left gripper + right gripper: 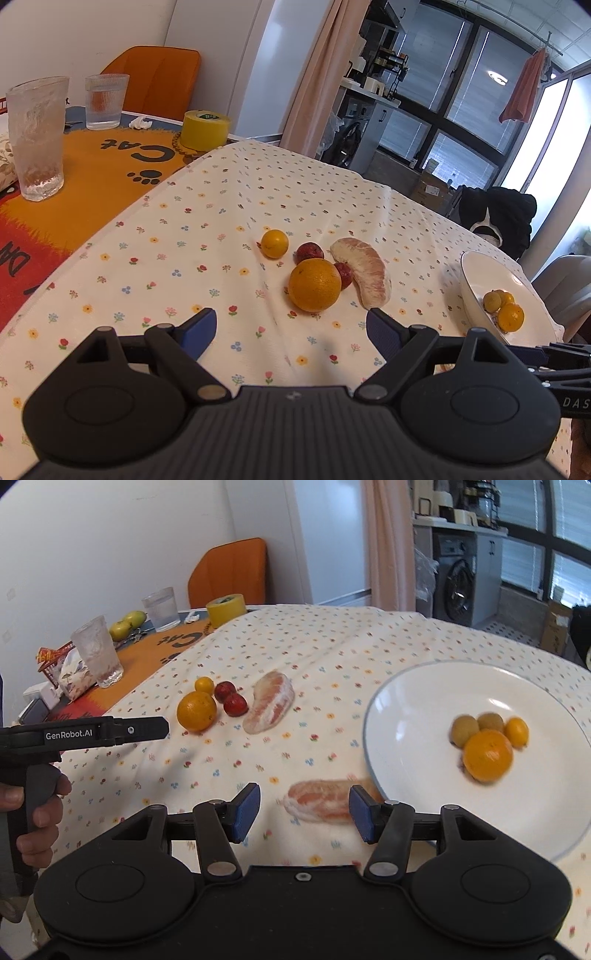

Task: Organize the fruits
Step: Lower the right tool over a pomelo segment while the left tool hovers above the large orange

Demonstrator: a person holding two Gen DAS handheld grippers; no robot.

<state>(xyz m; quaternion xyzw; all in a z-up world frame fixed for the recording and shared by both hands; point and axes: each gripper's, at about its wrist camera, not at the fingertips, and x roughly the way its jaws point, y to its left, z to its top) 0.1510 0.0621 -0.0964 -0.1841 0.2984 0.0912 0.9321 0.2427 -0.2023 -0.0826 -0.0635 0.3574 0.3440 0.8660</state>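
Nearest the right gripper (pixel 303 814), a peeled pink pomelo segment (pixel 321 800) lies on the flower-print tablecloth (pixel 332 646) between the blue pads; the right pad (pixel 364 818) hides its far end, so whether it touches the rim of the white round plate (pixel 413 701) cannot be told. The jaws stand released, with cloth showing either side of the segment. The plate's lower right edge is cut off behind the gripper body, and the fruit on it is blurred: a large orange (pixel 487 755), two greenish-yellow small fruits and a small orange one behind it.

The left gripper (pixel 291 326) hovers spread wide over bare cloth, grasping nothing; in the right wrist view a hand (pixel 35 801) grips its handle at the left edge. Just beyond its pads sit a second large orange (pixel 314 284), two dark red small fruits (pixel 309 252) partly hidden behind it, a small yellow-orange round fruit (pixel 274 243) and another peeled pomelo segment (pixel 364 271), all close together. Open cloth lies between this cluster and the plate.

Farther off, the cloth ends at an orange printed mat (pixel 96 173) with two clear glasses (pixel 37 136) and a yellow tape roll (pixel 205 130).
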